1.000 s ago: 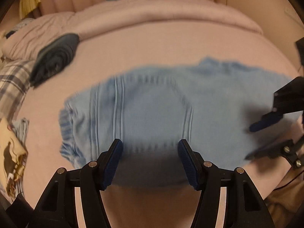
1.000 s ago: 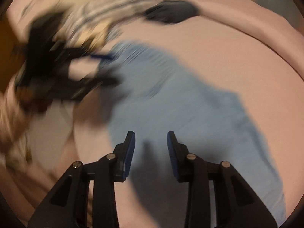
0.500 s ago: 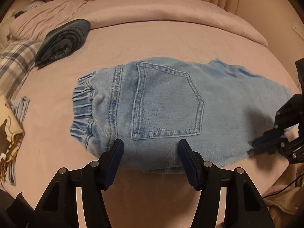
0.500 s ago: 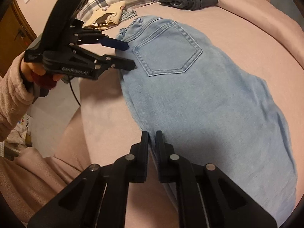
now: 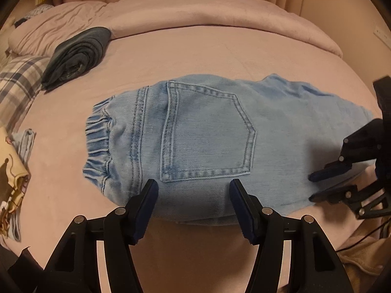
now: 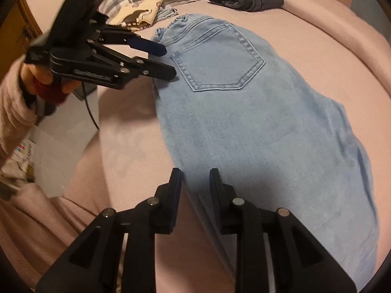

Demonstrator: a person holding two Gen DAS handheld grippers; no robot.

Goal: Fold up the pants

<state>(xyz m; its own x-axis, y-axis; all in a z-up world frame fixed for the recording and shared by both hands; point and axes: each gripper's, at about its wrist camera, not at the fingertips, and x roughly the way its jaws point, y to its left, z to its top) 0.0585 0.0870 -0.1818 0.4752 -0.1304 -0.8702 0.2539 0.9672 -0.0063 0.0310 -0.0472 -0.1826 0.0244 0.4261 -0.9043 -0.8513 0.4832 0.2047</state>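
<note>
Light blue jeans [image 5: 207, 134] lie flat on the pink bed, folded lengthwise, back pocket up, elastic waistband to the left. My left gripper [image 5: 193, 185] hovers open over the near edge just below the pocket, with nothing pinched; it shows from the side in the right wrist view [image 6: 169, 61]. My right gripper [image 6: 195, 173] sits at the near edge of the leg [image 6: 244, 112], its jaws opening with a narrow gap. The denim edge lies in that gap, and the pads do not press on it. The left wrist view shows this gripper [image 5: 311, 187] at the far right.
A rolled dark denim garment [image 5: 75, 56] rests at the back left, beside a plaid pillow [image 5: 17, 85] and a cream printed cloth [image 5: 12, 175]. A bunched pink duvet [image 5: 195, 17] lines the far side. A person's hand [image 6: 41, 78] holds the left gripper near the bed's edge.
The right gripper's jaws closed at the jeans' near edge half a second ago and have since parted a little. The blur has cleared; the left gripper stays open over the same spot.
</note>
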